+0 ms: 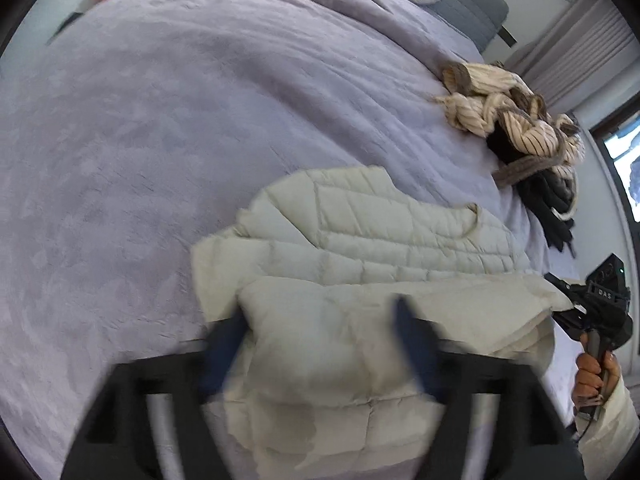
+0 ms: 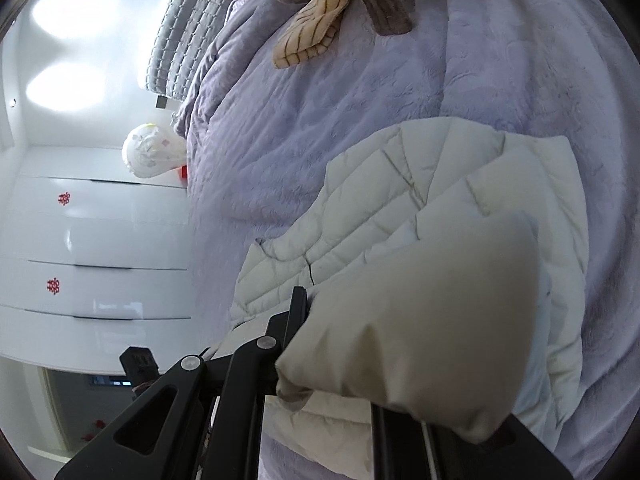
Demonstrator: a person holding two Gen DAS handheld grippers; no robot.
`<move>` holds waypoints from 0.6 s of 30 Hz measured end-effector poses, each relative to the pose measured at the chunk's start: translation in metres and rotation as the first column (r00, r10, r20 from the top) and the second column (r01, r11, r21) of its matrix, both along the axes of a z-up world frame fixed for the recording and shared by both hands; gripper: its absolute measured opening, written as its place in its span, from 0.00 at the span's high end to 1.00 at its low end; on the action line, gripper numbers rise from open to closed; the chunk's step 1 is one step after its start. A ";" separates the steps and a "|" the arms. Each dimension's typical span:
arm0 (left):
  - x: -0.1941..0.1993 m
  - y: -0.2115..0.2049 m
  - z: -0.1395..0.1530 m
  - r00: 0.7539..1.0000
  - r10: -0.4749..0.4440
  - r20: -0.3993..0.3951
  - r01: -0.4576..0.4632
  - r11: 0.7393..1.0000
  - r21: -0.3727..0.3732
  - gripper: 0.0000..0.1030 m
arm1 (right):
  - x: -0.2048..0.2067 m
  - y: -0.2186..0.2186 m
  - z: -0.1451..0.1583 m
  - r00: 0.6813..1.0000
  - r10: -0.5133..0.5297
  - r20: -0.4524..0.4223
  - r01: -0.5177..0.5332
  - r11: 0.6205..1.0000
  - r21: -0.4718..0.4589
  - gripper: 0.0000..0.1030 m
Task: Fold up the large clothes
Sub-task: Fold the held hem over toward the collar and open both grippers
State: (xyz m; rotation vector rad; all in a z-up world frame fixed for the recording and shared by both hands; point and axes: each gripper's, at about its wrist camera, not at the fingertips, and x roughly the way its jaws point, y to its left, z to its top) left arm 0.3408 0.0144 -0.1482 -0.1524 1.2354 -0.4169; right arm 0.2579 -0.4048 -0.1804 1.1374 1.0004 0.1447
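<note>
Fingers on my left gripper [image 1: 320,344] are standing wide apart over the cream quilted puffer jacket [image 1: 360,248], one blue pad [image 1: 412,336] on each side of a raised fold and neither one pressing on it, so that side of the jacket is lying free on the lavender bedspread [image 1: 160,140]. I am pointing this gripper steeply down at the near hem because that is the edge I judge I have just been laying over the body of the jacket.

On my right gripper [image 2: 308,320] the jaws are nearly shut, pinching a puffy flap of the same jacket [image 2: 400,220] and holding it lifted above the quilted panel so the layer can be carried across rather than dragged. From the left view, the right hand [image 1: 596,368] is gripping its handle just off the jacket's edge.

Well apart, a striped cream garment [image 1: 512,120] is lying heaped with dark clothing near the bed's far side, waiting its turn.
</note>
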 end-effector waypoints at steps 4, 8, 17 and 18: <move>-0.003 0.008 0.018 0.999 -0.001 0.049 -0.001 0.999 0.046 0.18 | 0.002 0.000 0.005 1.000 0.009 -0.018 -0.010 1.000 -0.027 0.82; -0.006 0.014 0.039 0.996 0.003 0.091 -0.007 0.999 0.045 0.18 | 0.004 -0.003 0.019 1.000 0.005 0.005 -0.005 0.999 -0.051 0.28; -0.018 -0.018 0.042 0.983 -0.085 0.163 0.074 0.994 0.076 0.30 | -0.006 -0.007 0.057 1.000 0.029 0.011 -0.025 0.960 -0.278 0.64; -0.015 -0.023 0.036 0.982 -0.086 0.166 0.071 0.993 0.092 0.32 | -0.004 -0.004 0.056 0.998 0.053 -0.019 -0.057 0.942 -0.332 0.89</move>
